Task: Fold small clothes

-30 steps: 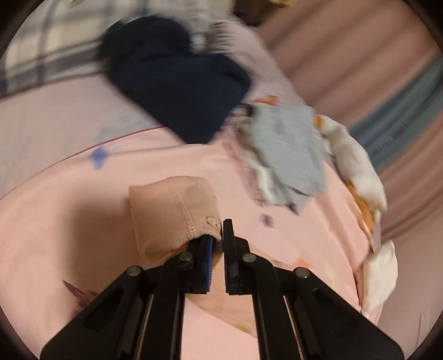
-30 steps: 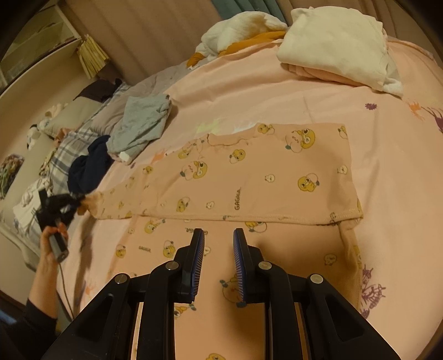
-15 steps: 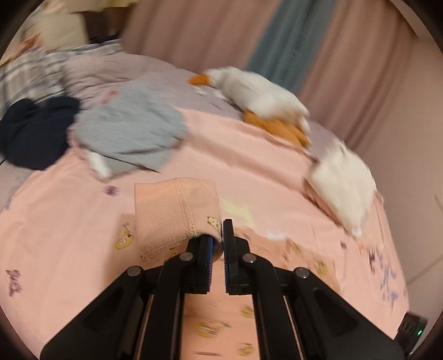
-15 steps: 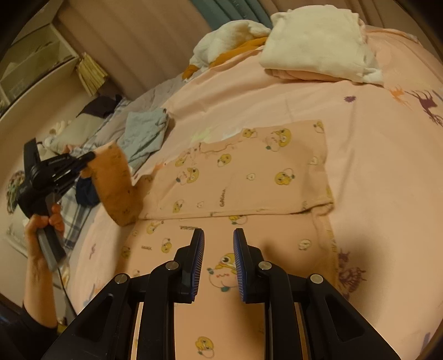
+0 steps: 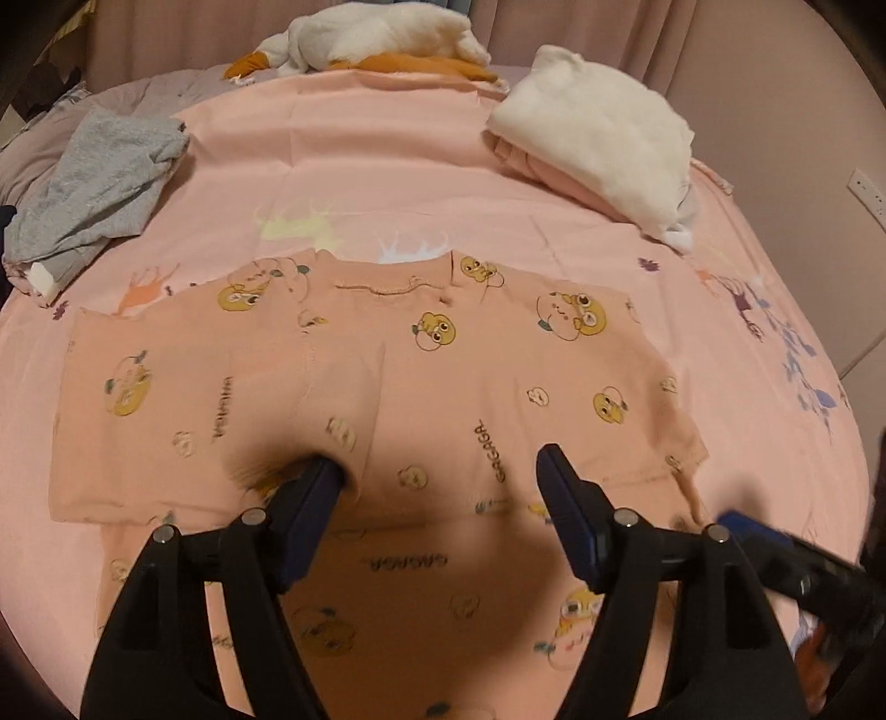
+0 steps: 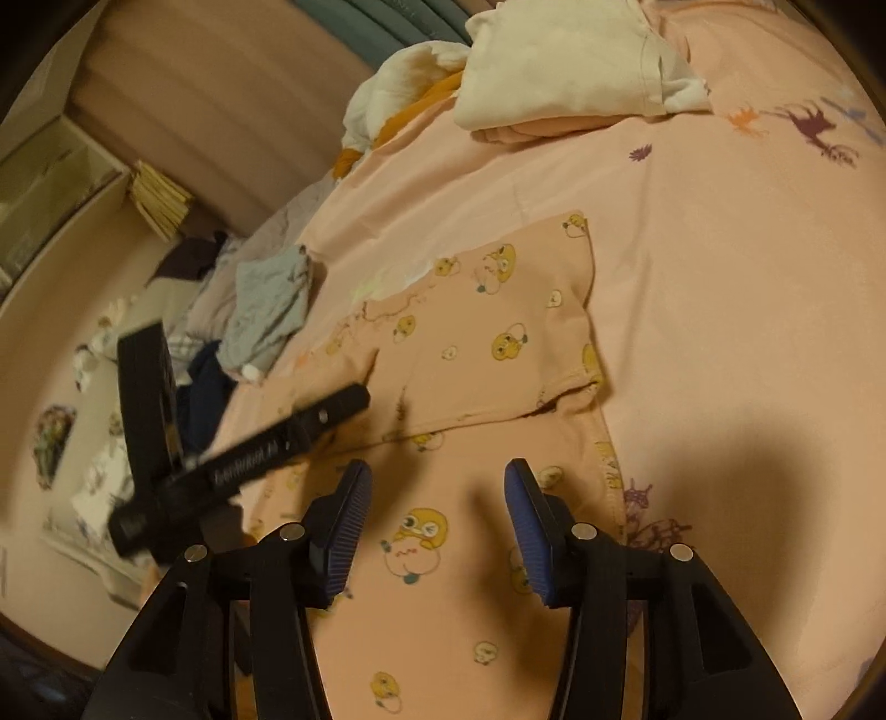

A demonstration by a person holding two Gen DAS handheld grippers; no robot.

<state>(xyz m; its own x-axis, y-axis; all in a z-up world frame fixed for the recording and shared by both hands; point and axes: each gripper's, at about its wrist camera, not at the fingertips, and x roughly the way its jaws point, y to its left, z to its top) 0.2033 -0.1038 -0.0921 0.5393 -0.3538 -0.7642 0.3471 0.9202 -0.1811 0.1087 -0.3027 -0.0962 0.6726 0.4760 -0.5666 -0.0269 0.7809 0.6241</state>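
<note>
Pink curtains (image 5: 221, 33), wall socket (image 5: 866, 191), shelf with books (image 6: 158, 196) — blurred, teal curtain (image 6: 376, 16)

Both grippers (image 5: 437, 476) (image 6: 437, 498) opening, empty.

Peach shirt (image 5: 443, 376) with yellow cartoon prints, pink sheet (image 5: 387, 166)

A peach child's shirt (image 5: 470, 376) printed with yellow cartoon chicks lies flat on the pink bedsheet (image 5: 387, 166). Both sleeves are folded inward across its body, the neckline points toward the far side of the bed, and the hem lies nearest.
</note>
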